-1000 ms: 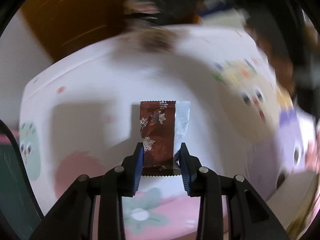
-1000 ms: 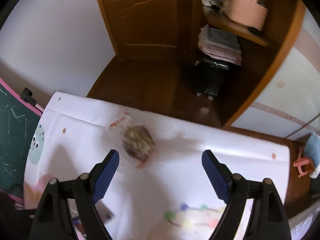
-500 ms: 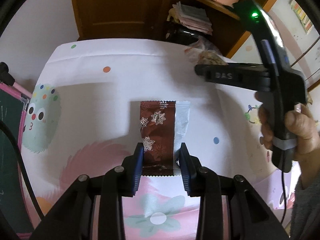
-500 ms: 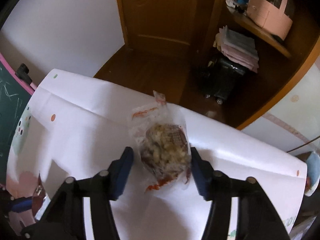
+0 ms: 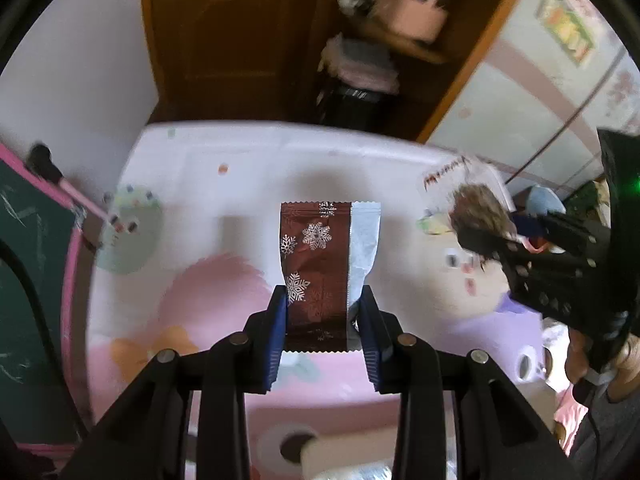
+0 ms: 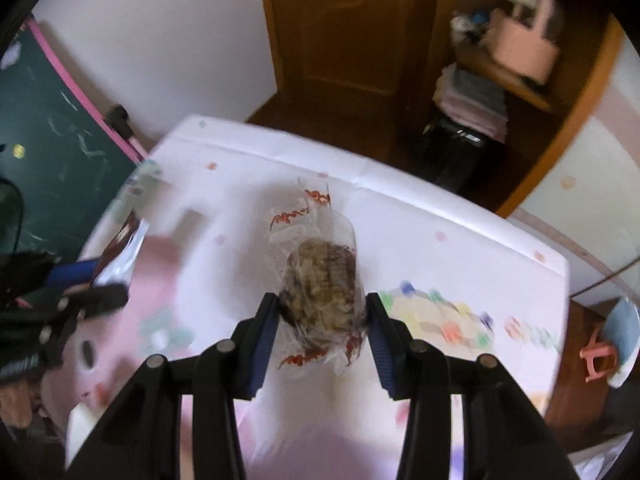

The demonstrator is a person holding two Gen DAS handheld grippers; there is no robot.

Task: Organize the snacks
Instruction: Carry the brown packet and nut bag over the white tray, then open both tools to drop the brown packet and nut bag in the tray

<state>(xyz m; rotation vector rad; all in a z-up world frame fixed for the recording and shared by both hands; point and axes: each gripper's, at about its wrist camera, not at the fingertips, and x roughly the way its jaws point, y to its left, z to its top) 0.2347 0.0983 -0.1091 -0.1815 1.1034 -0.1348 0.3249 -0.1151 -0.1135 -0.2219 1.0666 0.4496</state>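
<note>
Left gripper [image 5: 323,312] has its jaws closed tight on a brown snack packet [image 5: 320,276] w/ white snowflakes and a silver strip down one side; packet stands upright between the blue pads, lifted off the tabletop [image 5: 248,184]. Right gripper [image 6: 322,316] has its jaws pinched in on a clear bag [image 6: 320,276] w/ a brownish, crumbly-looking snack inside and red print on the wrapper; bag sticks up and forward from the pads, also held over the tabletop, not resting on it. From the left camera the right gripper shows at the far right w/ the bag at its tip, well apart from the brown packet. From the right camera the left gripper sits at the left edge, packet's silver side showing. Tabletop is covered w/ a white cloth w/ pastel cartoon shapes and dots. Green chalkboard [image 6: 52,148] w/ pink frame just beside the tabletop's left side; wooden door [image 6: 344,28] behind; pic a bit blurred
</note>
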